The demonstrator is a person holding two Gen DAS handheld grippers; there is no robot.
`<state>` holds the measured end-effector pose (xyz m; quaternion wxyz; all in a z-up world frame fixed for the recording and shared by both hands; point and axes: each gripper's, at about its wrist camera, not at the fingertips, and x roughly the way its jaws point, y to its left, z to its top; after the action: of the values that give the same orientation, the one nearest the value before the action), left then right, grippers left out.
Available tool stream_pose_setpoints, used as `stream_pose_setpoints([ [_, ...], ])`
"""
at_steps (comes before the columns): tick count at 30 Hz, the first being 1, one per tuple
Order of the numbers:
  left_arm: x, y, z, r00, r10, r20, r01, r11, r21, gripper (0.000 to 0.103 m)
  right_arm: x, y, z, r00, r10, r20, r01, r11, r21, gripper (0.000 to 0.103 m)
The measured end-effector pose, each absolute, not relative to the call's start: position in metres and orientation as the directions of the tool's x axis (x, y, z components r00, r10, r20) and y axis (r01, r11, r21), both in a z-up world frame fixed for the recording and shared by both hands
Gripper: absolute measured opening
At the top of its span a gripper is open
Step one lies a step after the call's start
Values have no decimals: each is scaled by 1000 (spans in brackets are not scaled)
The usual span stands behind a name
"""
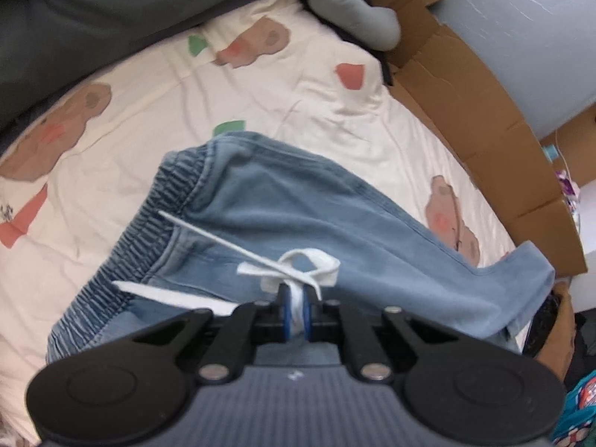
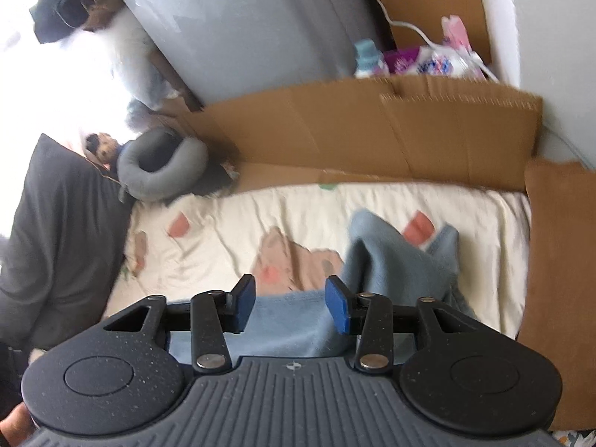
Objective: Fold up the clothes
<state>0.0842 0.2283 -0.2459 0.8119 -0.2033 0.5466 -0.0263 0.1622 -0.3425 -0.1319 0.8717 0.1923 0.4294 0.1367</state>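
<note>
Light-blue denim trousers (image 1: 298, 201) with an elastic waistband (image 1: 149, 223) lie on the cream bear-print sheet (image 1: 156, 119), partly lifted. My left gripper (image 1: 294, 294) is shut on their white drawstring (image 1: 298, 264), which bunches in a loop just past the blue pads; two string ends pull taut toward the waistband. In the right wrist view the trousers (image 2: 391, 257) rise in a peaked fold to the right. My right gripper (image 2: 290, 298) hangs above the cloth, open. Blue fabric shows below the gap, and the pads (image 2: 337, 301) do not touch it.
A cardboard wall (image 2: 372, 134) runs along the bed's far side, with a grey neck pillow (image 2: 164, 167) in the corner. A dark grey pillow (image 2: 56, 246) lies at the left and a brown cushion (image 2: 558, 279) at the right. Bottles and packets (image 2: 409, 59) stand behind the cardboard.
</note>
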Motion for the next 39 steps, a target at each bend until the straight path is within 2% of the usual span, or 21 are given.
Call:
stream_pose_setpoints([
  [3,80,216,-234,409,-269,-872,-185,911,-368,8,171,-335,-107,594,427,-682,-113,883,455,55],
  [4,79,213,-231,412,-272,-869,-188,908,-373,18,174,-332,-100,592,434,-679,-126,882,454,56],
  [5,77,210,-226,416,-273,-867,-188,908,-376,37,176,-328,-93,592,441,-674,-141,881,452,58],
  [7,70,205,-213,428,-265,-864,-176,913,-367,55,180,-319,-79,588,456,-668,-176,878,444,62],
  [12,51,201,-179,454,-243,-857,-156,926,-345,59,188,-294,-50,564,492,-663,-277,869,410,69],
  [14,41,206,-164,465,-210,-860,-166,933,-318,69,190,-281,-39,546,486,-682,-330,874,358,74],
  [17,23,215,-142,482,-166,-860,-187,940,-287,71,194,-260,-24,512,459,-726,-380,879,287,75],
  [20,5,230,-124,489,-129,-863,-225,937,-268,72,194,-244,-6,489,498,-716,-455,846,278,77],
  [24,-20,249,-104,488,-88,-868,-275,928,-249,73,192,-223,16,462,546,-699,-511,808,293,86],
  [34,-64,282,-76,468,19,-884,-375,909,-179,76,177,-171,40,441,610,-658,-569,757,320,89],
  [39,-79,295,-62,476,62,-878,-418,893,-164,77,168,-158,40,422,627,-655,-575,743,341,94],
])
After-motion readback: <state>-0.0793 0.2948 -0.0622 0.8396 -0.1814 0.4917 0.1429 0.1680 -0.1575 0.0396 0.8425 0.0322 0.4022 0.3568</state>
